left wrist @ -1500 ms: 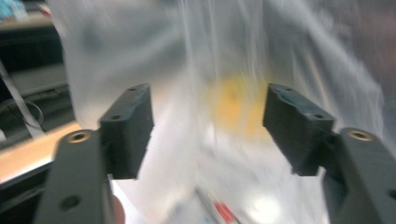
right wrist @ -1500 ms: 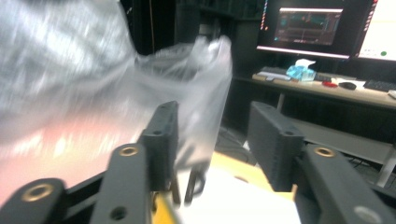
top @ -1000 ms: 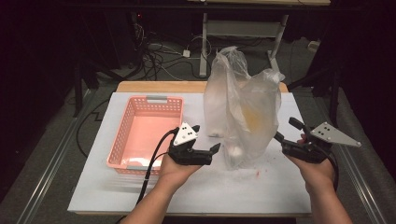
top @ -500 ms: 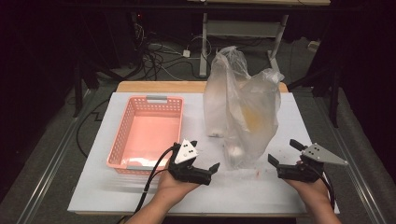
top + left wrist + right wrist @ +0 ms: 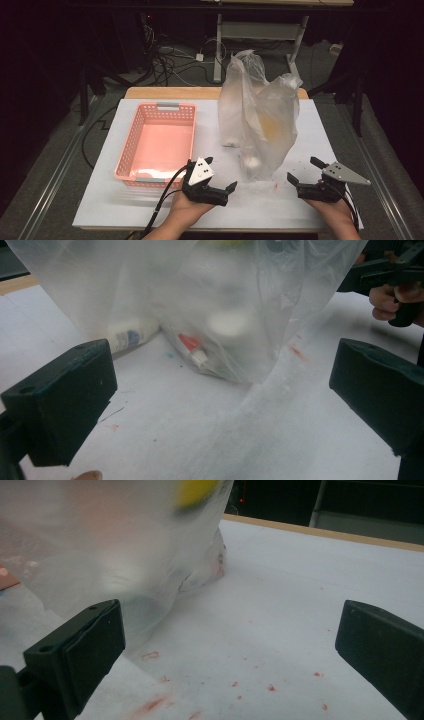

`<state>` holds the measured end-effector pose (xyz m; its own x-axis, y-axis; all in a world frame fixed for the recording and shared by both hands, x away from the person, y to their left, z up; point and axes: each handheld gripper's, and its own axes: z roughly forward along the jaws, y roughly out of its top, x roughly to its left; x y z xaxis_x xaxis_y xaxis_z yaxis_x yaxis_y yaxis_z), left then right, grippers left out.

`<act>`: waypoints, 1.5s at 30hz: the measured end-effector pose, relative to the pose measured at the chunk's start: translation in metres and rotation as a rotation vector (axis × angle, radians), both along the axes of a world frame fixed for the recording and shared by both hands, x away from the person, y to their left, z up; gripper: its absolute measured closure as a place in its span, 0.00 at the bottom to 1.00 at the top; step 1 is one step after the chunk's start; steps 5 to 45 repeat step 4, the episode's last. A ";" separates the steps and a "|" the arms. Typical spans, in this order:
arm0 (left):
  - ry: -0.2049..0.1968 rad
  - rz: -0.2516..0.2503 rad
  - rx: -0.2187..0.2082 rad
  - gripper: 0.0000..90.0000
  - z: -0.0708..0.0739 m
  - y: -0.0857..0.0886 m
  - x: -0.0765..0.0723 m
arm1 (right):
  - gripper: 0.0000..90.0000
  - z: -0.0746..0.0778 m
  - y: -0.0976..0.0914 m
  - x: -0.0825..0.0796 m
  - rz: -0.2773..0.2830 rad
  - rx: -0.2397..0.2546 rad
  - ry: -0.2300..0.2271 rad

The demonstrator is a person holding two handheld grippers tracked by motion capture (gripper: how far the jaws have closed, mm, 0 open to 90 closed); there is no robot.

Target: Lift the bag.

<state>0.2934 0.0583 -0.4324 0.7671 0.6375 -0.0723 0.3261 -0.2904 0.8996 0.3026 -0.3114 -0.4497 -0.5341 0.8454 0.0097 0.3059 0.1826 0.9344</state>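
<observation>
Now both tools, left point(image 5: 221, 182) and right point(image 5: 306, 172), sit lower beside the plastic bag point(image 5: 260, 120), jaws just spread wide, gripping nothing.

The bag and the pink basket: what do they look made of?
Bag: thin, frosted, see-through plastic film by its look; it crinkles, and blurred items show through its wall. Pink basket: rigid moulded plastic, matte, with perforated walls and a grey handle piece at each end.

On the table point(image 5: 125, 210), the basket point(image 5: 157, 142) lies left of the bag point(image 5: 260, 120), grippers nearer.
</observation>
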 end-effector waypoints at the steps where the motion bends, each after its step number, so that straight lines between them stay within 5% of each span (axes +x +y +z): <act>1: -0.001 0.000 0.001 0.00 0.000 0.000 0.000 | 0.00 0.000 -0.001 0.000 0.001 0.000 -0.002; 45: -0.001 0.001 -0.003 0.00 0.000 0.000 -0.001 | 0.00 -0.002 0.000 0.001 0.006 -0.003 -0.001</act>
